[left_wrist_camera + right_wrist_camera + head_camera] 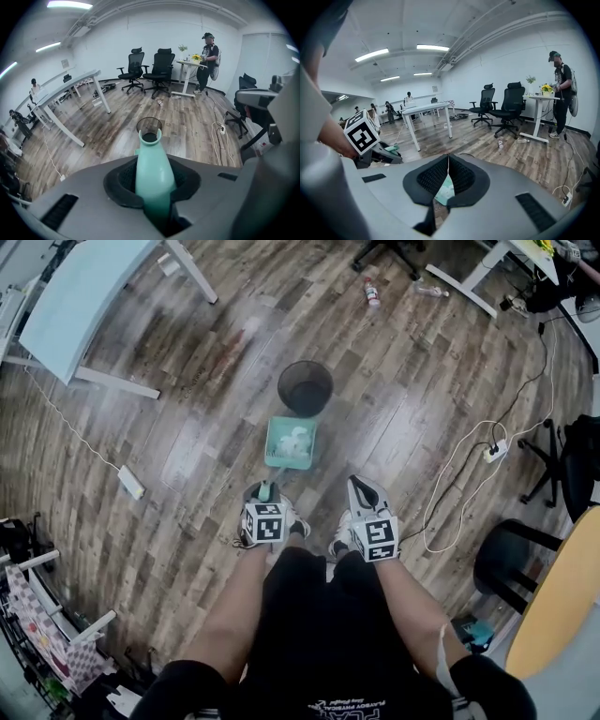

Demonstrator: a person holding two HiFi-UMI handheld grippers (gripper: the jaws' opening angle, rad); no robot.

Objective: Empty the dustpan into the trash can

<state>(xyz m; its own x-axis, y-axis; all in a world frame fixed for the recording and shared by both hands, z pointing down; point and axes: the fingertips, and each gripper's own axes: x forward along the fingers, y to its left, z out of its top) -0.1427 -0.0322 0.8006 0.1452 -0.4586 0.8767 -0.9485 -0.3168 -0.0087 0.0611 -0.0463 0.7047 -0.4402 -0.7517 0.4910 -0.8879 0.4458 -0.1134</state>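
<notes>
Mint-green dustpan (291, 442) with a heap of white paper scraps (296, 438) in it, low by the wooden floor (187, 465) and just short of the black mesh trash can (305, 387), open edge toward the can; resting on the boards or just clear of them, cannot tell which. Handle (153, 168) clamped between the pads of the left tongs (265, 491), running back toward the feet. Right tongs (362, 491) pressed together with nothing in them, off to the side and apart from the pan. Step in hand, by the look of it: bringing the load to the can. Keep the pan level or tipped slightly back until its front edge is past the near rim, to avoid spilling scraps early. Then raise the handle and tilt slowly, lip inside the mouth, given an opening seemingly hardly wider than the pan. Hold the clamp firm: smooth tapered handle, likely to twist with the weight out front. Avoid knocking the can, probably light and easy to tip. Keep the right tongs free to steady the rim if needed. Farther out, a pale table (84, 296), a bottle (372, 293), a power strip (494, 450) with white cable, office chairs (511, 559), none in the way.
</notes>
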